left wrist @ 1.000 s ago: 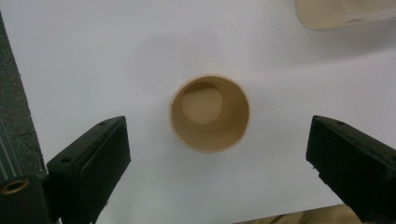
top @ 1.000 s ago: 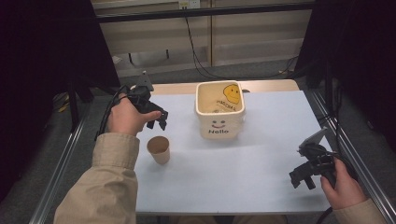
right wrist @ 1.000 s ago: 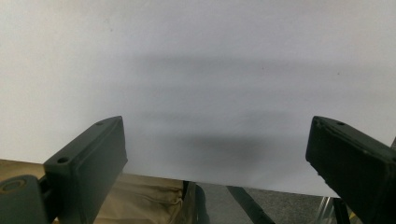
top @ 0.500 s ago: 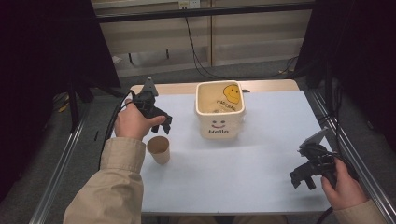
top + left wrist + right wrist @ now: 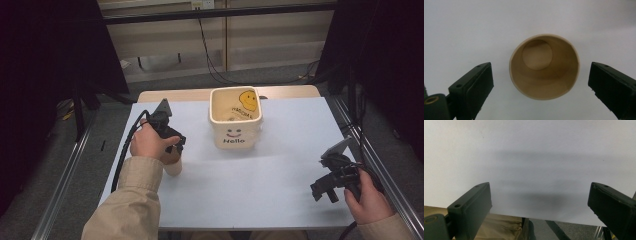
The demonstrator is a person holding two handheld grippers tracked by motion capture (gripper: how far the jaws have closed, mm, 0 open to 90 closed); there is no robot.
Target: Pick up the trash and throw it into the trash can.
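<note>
A tan paper cup (image 5: 544, 66) stands upright and empty on the white table; in the high view only its lower part (image 5: 173, 165) peeks out under the person's left hand. My left gripper (image 5: 172, 146) hovers straight above it, pointing down, open, with the cup between the two jaws and touching neither. My right gripper (image 5: 322, 192) rests low near the table's front right corner, open with nothing between its jaws, facing bare table surface (image 5: 536, 165).
A cream square bucket (image 5: 236, 120) with a smiley face and the word "Hello" stands at the middle back of the table (image 5: 280, 165). Metal rails run along both sides. A beige trouser leg (image 5: 499, 227) lies below the front edge.
My left gripper has swung from the table's back left toward the front and now hangs over the cup, covering most of it. The right gripper has stayed put.
</note>
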